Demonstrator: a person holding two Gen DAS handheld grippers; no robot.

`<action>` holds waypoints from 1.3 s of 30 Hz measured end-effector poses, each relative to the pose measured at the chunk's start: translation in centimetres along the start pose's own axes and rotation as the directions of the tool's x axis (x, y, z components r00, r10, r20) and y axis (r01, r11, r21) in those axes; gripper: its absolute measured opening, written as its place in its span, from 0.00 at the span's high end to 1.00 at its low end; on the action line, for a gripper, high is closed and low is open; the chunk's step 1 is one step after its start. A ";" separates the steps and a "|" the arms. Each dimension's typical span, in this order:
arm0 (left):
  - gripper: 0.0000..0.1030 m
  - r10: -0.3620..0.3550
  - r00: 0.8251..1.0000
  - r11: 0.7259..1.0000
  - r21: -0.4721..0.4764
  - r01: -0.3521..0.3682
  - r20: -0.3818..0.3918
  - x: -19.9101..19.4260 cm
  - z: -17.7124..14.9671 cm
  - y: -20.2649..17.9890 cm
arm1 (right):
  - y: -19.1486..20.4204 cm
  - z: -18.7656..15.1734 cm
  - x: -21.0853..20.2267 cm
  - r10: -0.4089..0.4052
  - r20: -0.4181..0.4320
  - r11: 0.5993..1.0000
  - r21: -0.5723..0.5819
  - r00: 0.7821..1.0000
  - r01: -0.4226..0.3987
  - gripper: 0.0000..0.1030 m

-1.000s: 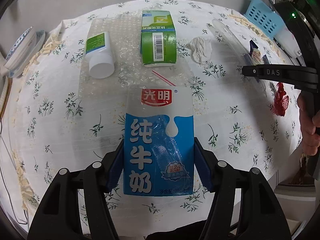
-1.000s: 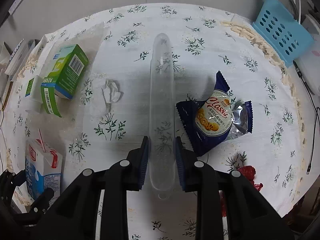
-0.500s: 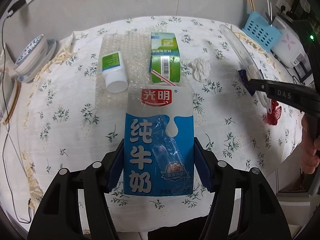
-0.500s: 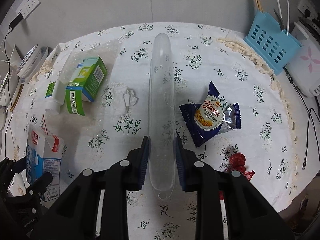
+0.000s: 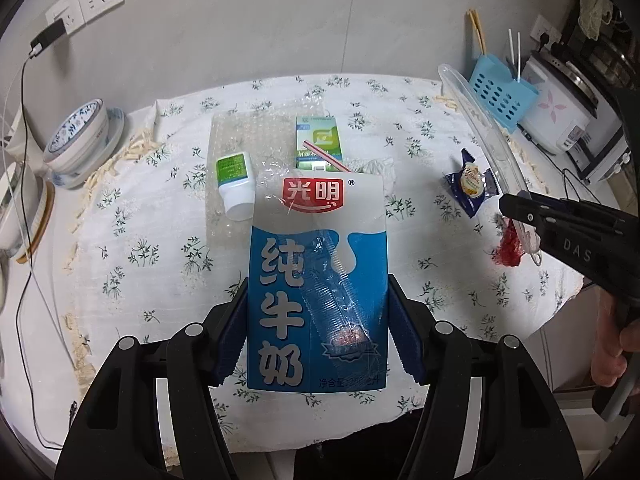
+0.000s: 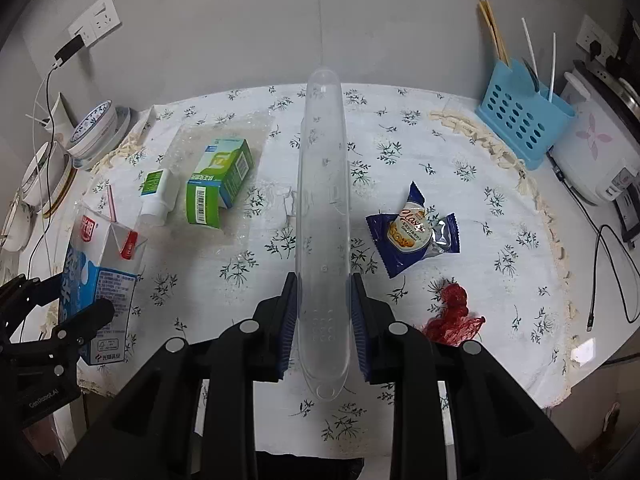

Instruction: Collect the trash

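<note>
Fingers (image 5: 405,344) clamp milk carton (image 5: 316,276) sides; right fingers (image 6: 290,320) pinch clear tray (image 6: 323,208).

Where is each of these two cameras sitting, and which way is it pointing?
Left wrist view: sits on the left gripper, looks down along its fingers at the milk carton it grips, above the floral table; a hand with the right gripper shows at the right edge.
Right wrist view: sits on the right gripper, looks down along the clear plastic case it clamps; the left gripper shows lower left.
Shared: the carton, green box, white bottle, snack packet, red wrapper, blue basket.
</note>
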State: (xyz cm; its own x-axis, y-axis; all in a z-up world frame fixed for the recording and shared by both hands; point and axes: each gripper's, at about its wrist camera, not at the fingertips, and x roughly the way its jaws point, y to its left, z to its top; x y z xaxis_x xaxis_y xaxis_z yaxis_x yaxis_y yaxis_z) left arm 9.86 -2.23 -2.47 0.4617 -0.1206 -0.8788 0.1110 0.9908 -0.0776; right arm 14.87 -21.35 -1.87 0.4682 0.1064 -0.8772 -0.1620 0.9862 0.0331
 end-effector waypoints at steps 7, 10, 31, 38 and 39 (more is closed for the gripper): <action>0.40 -0.002 0.999 1.000 -0.007 0.003 0.032 -2.5 -1.2 -0.3 | 1.1 -2.1 -3.2 0.029 0.030 1.000 -0.006 0.999 -0.029 0.76; 0.40 -0.012 0.999 1.000 -0.022 0.013 0.040 -3.3 -1.9 0.0 | 1.6 -3.3 -4.3 0.031 0.047 0.999 -0.022 0.998 -0.030 0.76; 0.40 0.022 0.997 0.997 -0.073 -0.016 0.080 -7.3 -8.3 0.2 | 2.3 -11.3 -8.2 0.081 0.044 0.995 -0.061 0.996 -0.078 0.76; 0.40 0.031 0.998 0.995 -0.092 -0.025 0.062 -7.3 -11.1 -0.8 | 2.4 -13.6 -8.7 0.099 0.027 0.992 -0.076 0.995 -0.096 0.76; 0.40 0.024 0.998 0.995 -0.097 -0.019 0.054 -7.3 -11.6 -1.0 | 2.4 -14.0 -8.8 0.101 0.026 0.992 -0.077 0.995 -0.099 0.76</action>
State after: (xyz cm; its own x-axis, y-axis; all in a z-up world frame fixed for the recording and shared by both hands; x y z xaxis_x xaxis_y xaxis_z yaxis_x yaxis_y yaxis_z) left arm -3.79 -1.65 -1.44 0.5107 -0.1000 -0.8539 0.0164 0.9942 -0.1067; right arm -1.81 -21.74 -0.80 0.4718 0.2086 -0.8567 -0.2742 0.9581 0.0823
